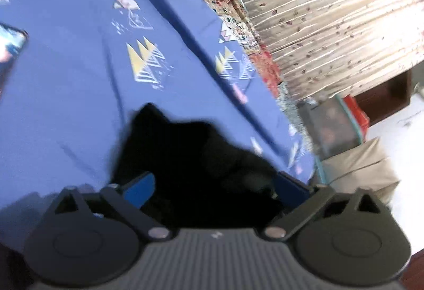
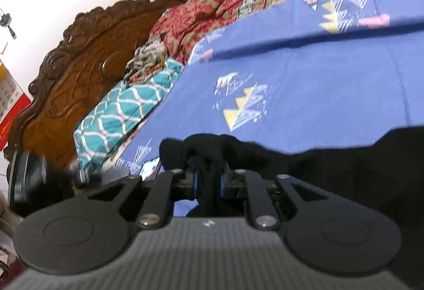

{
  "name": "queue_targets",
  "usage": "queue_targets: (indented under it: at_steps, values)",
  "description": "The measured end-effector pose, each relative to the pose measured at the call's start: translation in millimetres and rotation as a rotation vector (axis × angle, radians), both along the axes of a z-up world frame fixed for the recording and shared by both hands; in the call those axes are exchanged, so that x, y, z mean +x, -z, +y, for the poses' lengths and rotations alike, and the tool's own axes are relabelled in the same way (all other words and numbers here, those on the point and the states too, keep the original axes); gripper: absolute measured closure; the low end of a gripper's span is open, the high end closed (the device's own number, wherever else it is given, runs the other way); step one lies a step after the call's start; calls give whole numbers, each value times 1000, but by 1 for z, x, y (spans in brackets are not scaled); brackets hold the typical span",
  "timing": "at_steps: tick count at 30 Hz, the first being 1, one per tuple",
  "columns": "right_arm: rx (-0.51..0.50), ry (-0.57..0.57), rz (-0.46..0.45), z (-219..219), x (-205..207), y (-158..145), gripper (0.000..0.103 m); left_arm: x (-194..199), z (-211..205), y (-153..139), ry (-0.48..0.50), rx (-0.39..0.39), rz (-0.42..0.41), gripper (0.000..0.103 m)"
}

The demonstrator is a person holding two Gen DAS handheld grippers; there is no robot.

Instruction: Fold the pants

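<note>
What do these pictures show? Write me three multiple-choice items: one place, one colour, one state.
1. Where do the pants lie?
A. on the blue sheet
B. on the floor
C. on a chair

2. What colour are the pants?
A. white
B. black
C. red

3. How does the right hand-held gripper stand?
A. wide open
B. shut on nothing
C. shut on the pants

Key: 1 A, the blue sheet surrounds them; 2 B, the cloth is black in both views; 3 C, black cloth is pinched between its blue pads.
</note>
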State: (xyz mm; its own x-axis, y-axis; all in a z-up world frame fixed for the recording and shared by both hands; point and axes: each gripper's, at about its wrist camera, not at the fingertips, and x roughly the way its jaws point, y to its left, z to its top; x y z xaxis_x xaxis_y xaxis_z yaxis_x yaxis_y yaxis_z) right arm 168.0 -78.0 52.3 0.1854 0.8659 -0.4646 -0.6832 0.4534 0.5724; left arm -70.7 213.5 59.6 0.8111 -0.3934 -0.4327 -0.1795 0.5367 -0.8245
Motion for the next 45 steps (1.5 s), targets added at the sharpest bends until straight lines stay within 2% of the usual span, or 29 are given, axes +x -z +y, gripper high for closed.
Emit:
queue_targets:
  at_steps: [4, 6, 7, 8, 9, 10, 12, 14, 17, 19, 20, 21, 22, 23, 24, 27, 28, 29, 32, 34, 36, 37, 38, 40, 41, 43, 45]
  values:
    - [-13, -33, -26, 1, -19, 0, 86, 25, -5, 12, 30, -83, 29, 1]
    - [-13, -49, -58, -9, -41, -4, 86, 36, -8, 15, 39, -91, 35, 13]
    - [-11, -54, -75, -11, -45, -7, 86, 42, -8, 14, 49, -94, 26, 39]
    - [-11, -59, -104, -12, -50, -11, 86, 46, -7, 12, 61, -97, 14, 57]
    - [-15, -65, -136, -12, -55, -15, 86, 49, -7, 10, 66, -91, -3, 64]
    - [-28, -82, -185, -10, -61, -19, 86, 49, -6, 4, 59, -51, -29, 78]
    - [-77, -123, -273, -1, -71, -17, 86, 44, -9, -6, 43, 71, -57, 80]
    - [-162, -175, -320, 13, -82, -2, 86, 34, -11, -4, 41, 155, -30, 81]
    - [-283, -258, -273, 36, -90, 41, 78, 18, -15, 25, 17, 292, 125, 81]
    - [-372, -286, -244, 46, -95, 66, 66, 10, -16, 48, 8, 327, 232, 78]
    - [-366, -292, -259, 45, -98, 69, 59, 5, -16, 53, -3, 332, 242, 73]
    - [-353, -304, -271, 44, -101, 66, 57, -2, -15, 54, -12, 328, 233, 72]
    - [-345, -319, -275, 42, -101, 60, 55, -8, -11, 51, -18, 314, 214, 67]
    - [-332, -325, -283, 39, -101, 52, 55, -12, -7, 47, -27, 304, 200, 56]
    - [-314, -324, -295, 33, -101, 45, 54, -18, -3, 39, -45, 305, 175, 51]
    - [-243, -279, -297, 4, -95, 28, 54, -18, 11, 18, -96, 369, 115, 32]
    - [-229, -243, -283, -8, -92, 27, 54, -13, 14, 13, -109, 389, 113, 18]
    - [-225, -200, -264, -19, -87, 28, 54, -8, 17, 9, -117, 408, 115, 10]
    - [-246, -79, -187, -48, -75, 40, 54, 30, 19, 11, -21, 449, 81, 0]
    - [-270, -1, -93, -64, -63, 52, 54, 64, 13, 24, 71, 447, 118, 0]
    - [-280, 48, -23, -74, -56, 63, 54, 87, 5, 45, 168, 384, 173, 2]
    - [-291, 72, 11, -78, -54, 69, 55, 97, -4, 57, 204, 337, 201, 14]
    - [-298, 98, 50, -82, -51, 76, 56, 102, -14, 61, 208, 349, 227, 33]
    - [-270, 133, 123, -88, -46, 82, 58, 97, -37, 49, 133, 527, 218, 63]
    - [-254, 150, 154, -91, -43, 81, 59, 92, -40, 43, 92, 543, 199, 73]
    - [-242, 165, 186, -90, -40, 80, 59, 73, -31, 30, -47, 519, 179, 75]
    - [-228, 155, 191, -85, -42, 81, 59, 60, -24, 33, -161, 475, 196, 74]
